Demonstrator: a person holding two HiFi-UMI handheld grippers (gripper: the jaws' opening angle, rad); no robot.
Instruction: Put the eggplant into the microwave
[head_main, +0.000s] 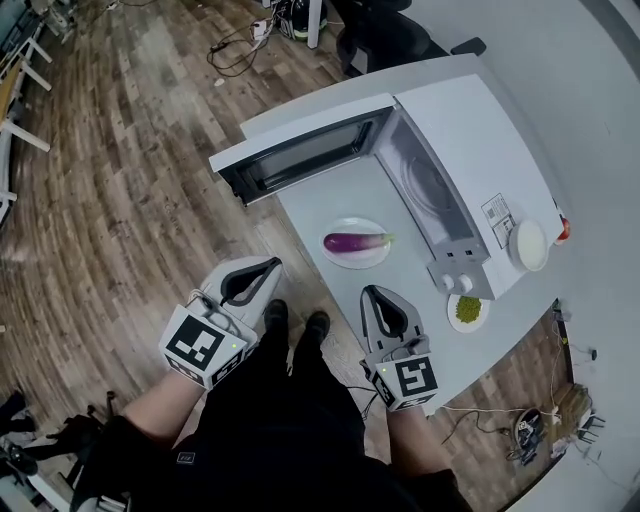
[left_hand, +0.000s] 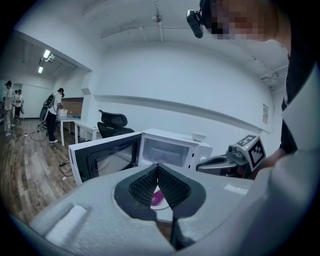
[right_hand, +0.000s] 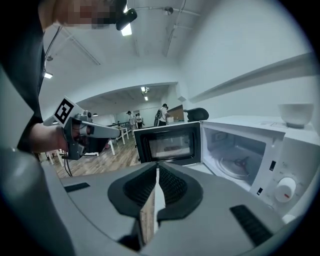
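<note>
A purple eggplant (head_main: 352, 241) (left_hand: 156, 198) lies on a white plate (head_main: 355, 264) on the table, in front of the white microwave (head_main: 470, 150) (right_hand: 240, 150). The microwave's door (head_main: 300, 155) stands swung wide to the left, and the glass turntable inside shows. My left gripper (head_main: 270, 263) (left_hand: 158, 166) hovers left of the plate and short of it, its tips together with nothing held. My right gripper (head_main: 371, 291) (right_hand: 156, 165) is shut and empty, just in front of the plate at the table's near edge.
A white bowl (head_main: 528, 245) (right_hand: 296, 114) sits on top of the microwave. A small dish of green food (head_main: 467, 312) stands on the table (head_main: 320, 205) by the microwave's control knobs. Wooden floor lies to the left, with people and desks far off.
</note>
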